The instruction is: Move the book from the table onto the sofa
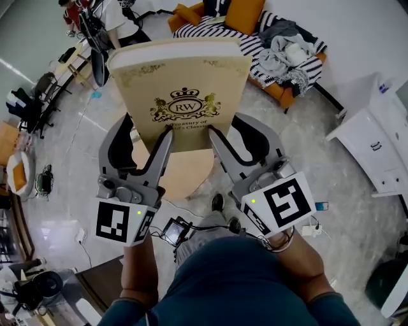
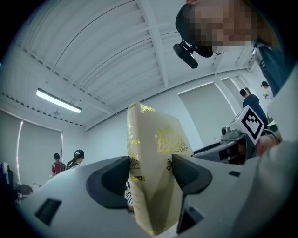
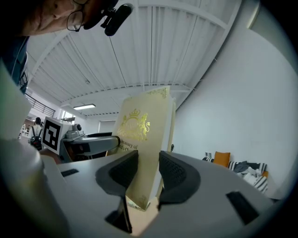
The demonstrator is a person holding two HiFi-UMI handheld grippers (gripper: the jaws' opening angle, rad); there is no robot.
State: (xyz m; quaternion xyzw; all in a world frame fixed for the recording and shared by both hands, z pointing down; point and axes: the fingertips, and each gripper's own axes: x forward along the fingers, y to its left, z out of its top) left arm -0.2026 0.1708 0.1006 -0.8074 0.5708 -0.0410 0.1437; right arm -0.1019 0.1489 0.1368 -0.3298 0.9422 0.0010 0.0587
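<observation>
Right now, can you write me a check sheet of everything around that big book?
surface: small round wooden table, mostly hidden behind the book.
job's things: book held upright over the table; sofa beyond it.
clutter: orange cushion and a heap of clothes on the sofa.
grippers: left hand-held gripper and right hand-held gripper both clamp the book's lower part.
cables: wire on the floor beside the table.
surroundings: white cabinet at the right; a person standing at the far left.
</observation>
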